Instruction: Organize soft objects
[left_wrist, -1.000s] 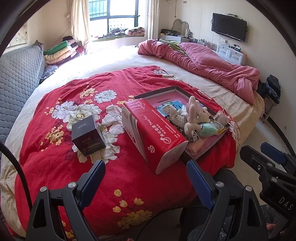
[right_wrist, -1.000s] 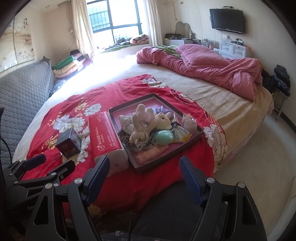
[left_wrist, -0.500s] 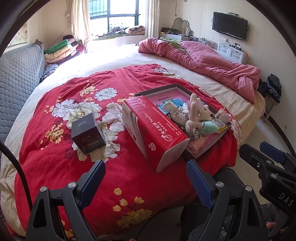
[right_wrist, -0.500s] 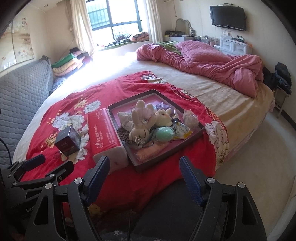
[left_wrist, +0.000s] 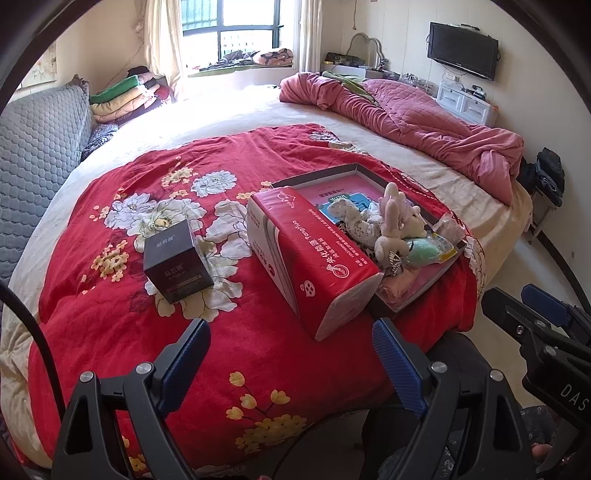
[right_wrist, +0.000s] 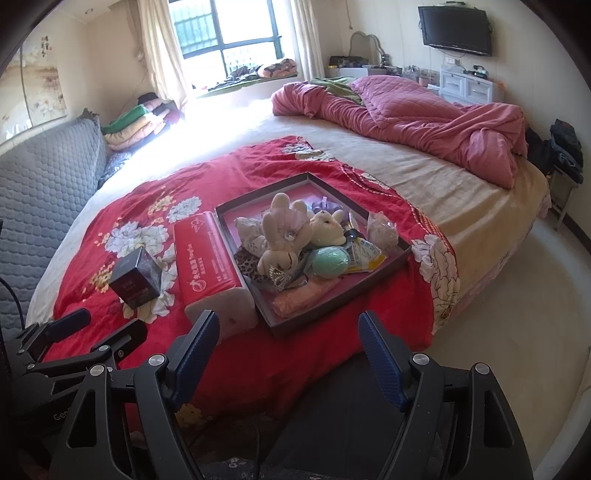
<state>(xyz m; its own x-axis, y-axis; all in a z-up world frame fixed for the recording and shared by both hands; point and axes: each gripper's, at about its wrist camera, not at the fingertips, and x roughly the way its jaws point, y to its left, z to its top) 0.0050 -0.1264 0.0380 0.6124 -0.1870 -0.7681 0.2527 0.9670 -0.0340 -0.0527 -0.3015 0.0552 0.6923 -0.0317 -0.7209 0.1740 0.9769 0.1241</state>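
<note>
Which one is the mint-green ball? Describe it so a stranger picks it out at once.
Find the red floral blanket on the bed, then the shallow dark cardboard tray lying on it. The smooth mint-green ball sits in the tray's near half, right of the beige plush rabbit; it is the only plain round green thing among the toys and packets.

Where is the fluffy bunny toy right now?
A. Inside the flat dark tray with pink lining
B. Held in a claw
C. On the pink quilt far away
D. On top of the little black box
A: the fluffy cream bunny toy lies among other soft things inside the flat dark tray with pink lining on the red flowered blanket.
</note>
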